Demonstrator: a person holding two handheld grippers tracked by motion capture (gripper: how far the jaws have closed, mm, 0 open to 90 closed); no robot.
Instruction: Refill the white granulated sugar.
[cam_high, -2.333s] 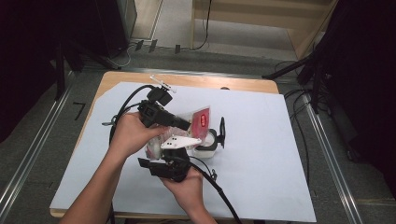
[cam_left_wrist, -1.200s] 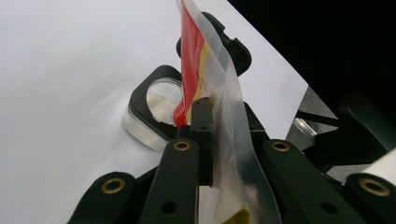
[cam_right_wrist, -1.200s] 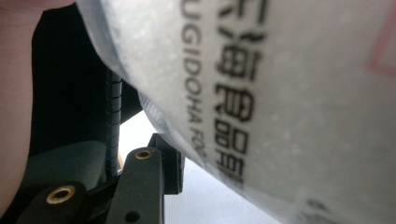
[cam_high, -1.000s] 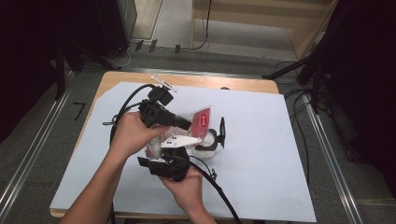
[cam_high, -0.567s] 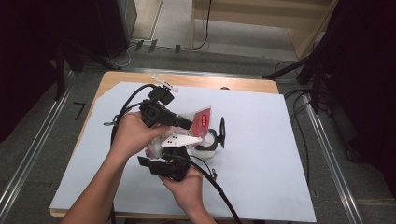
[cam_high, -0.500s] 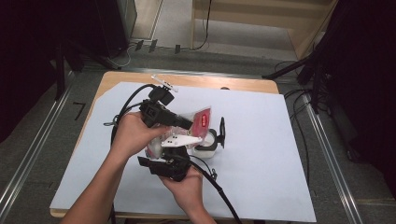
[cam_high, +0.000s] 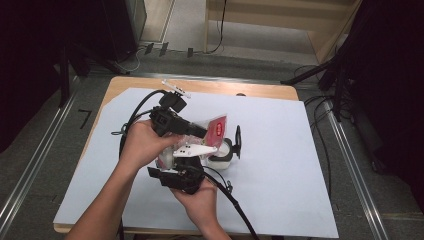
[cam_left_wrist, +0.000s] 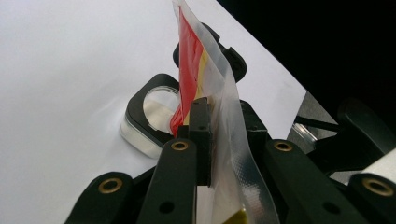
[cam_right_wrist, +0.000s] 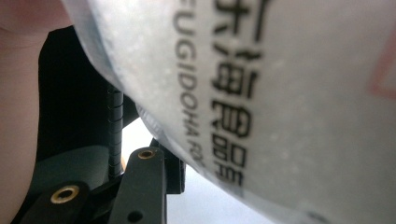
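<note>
Left gripper view shows the left gripper (cam_left_wrist: 205, 140) with its jaws pressed on the edge of a clear plastic bag (cam_left_wrist: 219, 112) with red and yellow inside — the bag stands upright between them. Behind it, a black-framed clear container (cam_left_wrist: 140, 126) rests on the white table (cam_left_wrist: 60, 70). High view puts the bag (cam_high: 212, 131) above the middle of the table, nearer the front edge, between both hands. The right gripper (cam_high: 180, 176) is just under it — I cannot tell how its jaws stand.
</note>
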